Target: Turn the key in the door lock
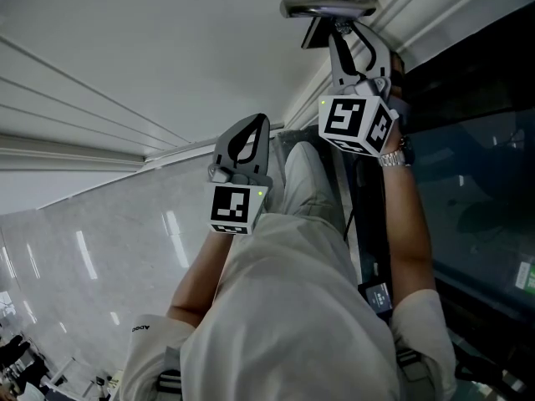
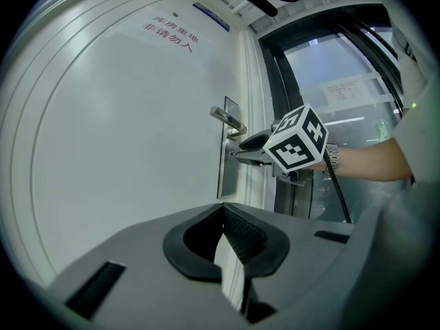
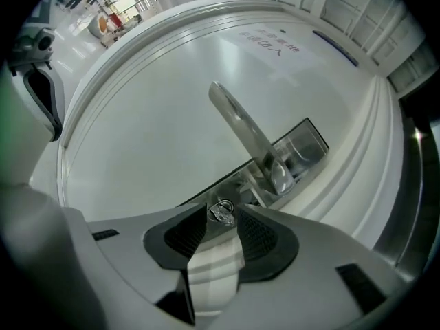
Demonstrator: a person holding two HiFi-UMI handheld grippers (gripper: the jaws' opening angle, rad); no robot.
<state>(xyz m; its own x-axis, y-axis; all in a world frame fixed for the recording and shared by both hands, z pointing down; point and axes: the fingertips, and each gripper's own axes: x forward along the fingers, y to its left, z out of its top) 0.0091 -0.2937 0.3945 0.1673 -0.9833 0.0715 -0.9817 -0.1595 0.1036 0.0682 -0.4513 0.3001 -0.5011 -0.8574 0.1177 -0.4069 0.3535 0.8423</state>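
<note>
A small silver key (image 3: 221, 212) sticks out of the metal lock plate (image 3: 302, 146) on the white door, just under the lever handle (image 3: 240, 129). My right gripper (image 3: 221, 216) is shut on the key's head, one fingertip on either side, and is rolled so the handle looks slanted. In the head view this gripper (image 1: 338, 25) reaches up to the handle (image 1: 326, 8). My left gripper (image 1: 257, 122) hangs back from the door, shut and holding nothing; its tips (image 2: 223, 208) meet. From the left gripper view, the right gripper (image 2: 239, 154) is at the lock plate (image 2: 227, 179).
The white door (image 1: 150, 65) fills the left of the scene. A dark glass panel (image 1: 476, 190) in a black frame stands to the right of it. The person's trousers (image 1: 311, 192) and a cable along the right forearm (image 1: 393, 224) are near the door edge.
</note>
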